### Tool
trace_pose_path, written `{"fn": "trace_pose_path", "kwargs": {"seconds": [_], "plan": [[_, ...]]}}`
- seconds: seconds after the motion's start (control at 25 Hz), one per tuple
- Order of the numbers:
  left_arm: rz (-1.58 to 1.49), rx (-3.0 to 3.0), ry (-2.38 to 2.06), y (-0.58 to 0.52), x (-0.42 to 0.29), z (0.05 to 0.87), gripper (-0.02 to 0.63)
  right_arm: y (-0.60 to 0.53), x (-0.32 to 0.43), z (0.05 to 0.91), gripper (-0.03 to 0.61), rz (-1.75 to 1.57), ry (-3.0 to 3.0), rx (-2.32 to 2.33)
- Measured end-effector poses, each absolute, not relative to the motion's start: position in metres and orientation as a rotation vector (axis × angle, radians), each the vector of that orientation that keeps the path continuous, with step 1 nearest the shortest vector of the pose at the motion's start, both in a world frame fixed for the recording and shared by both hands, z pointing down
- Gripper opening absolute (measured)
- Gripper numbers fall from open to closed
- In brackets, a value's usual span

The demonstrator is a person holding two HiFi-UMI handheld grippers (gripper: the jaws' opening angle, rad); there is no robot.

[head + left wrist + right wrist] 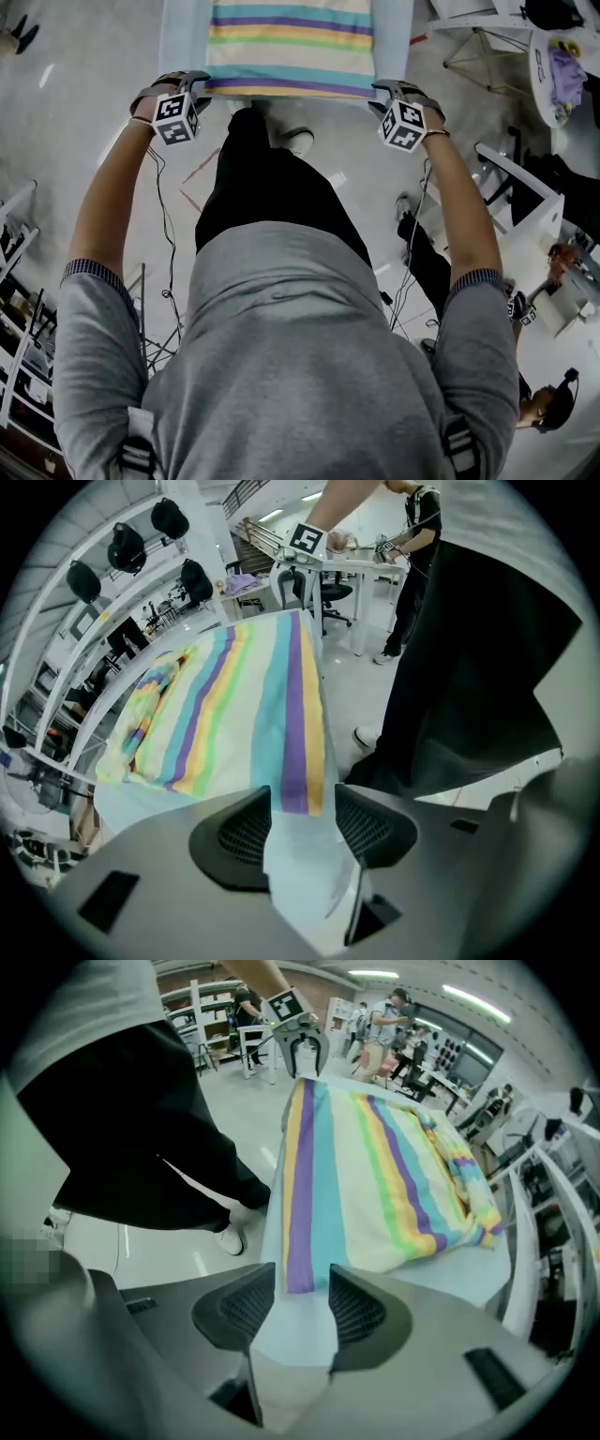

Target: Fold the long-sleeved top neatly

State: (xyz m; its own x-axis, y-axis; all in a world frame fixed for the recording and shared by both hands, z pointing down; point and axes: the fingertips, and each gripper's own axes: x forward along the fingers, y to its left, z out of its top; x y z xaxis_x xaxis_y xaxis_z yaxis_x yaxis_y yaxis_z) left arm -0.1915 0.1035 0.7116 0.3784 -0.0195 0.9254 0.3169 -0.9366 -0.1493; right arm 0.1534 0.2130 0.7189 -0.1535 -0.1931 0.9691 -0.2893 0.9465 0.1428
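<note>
The striped long-sleeved top lies flat on a worktop with a pale blue cover, in front of the person. Its stripes are cream, turquoise, purple, yellow and green. Its hem, with a purple and a yellow stripe, runs along the near edge of the worktop. In the right gripper view the far part of the top is bunched and wrinkled near the far end of the worktop.

The person holds both arms forward, and each hand brings its tongs to one near corner of the top. The left tongs point steeply down at the left end of the hem, and the right tongs at the right end. Each carries a marker cube near the wrist.

In the left gripper view the left tongs stand moderately apart. The end of the hem of the top reaches between their tips, with the pale blue cover under it, and I do not see the pads press on the cloth. The right tongs stand a little narrower, also apart. The purple stripe ends just between their tips, without a visible pinch.

Below the worktop the person's black trousers and a white shoe stand on the grey floor.
</note>
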Motion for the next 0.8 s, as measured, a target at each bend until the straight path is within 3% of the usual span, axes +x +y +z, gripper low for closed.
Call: {"fn": "trace_pose_path", "kwargs": {"seconds": [0.6, 0.8], "plan": [[-1.577, -2.349, -0.456, 0.105, -0.192, 0.729, 0.179, 0.213, 0.152, 0.748, 0.173, 0.059, -1.694, 0.119], [-1.623, -2.401, -0.549, 0.111, -0.194, 0.730, 0.124, 0.213, 0.152, 0.748, 0.170, 0.110, -1.709, 0.083]]}}
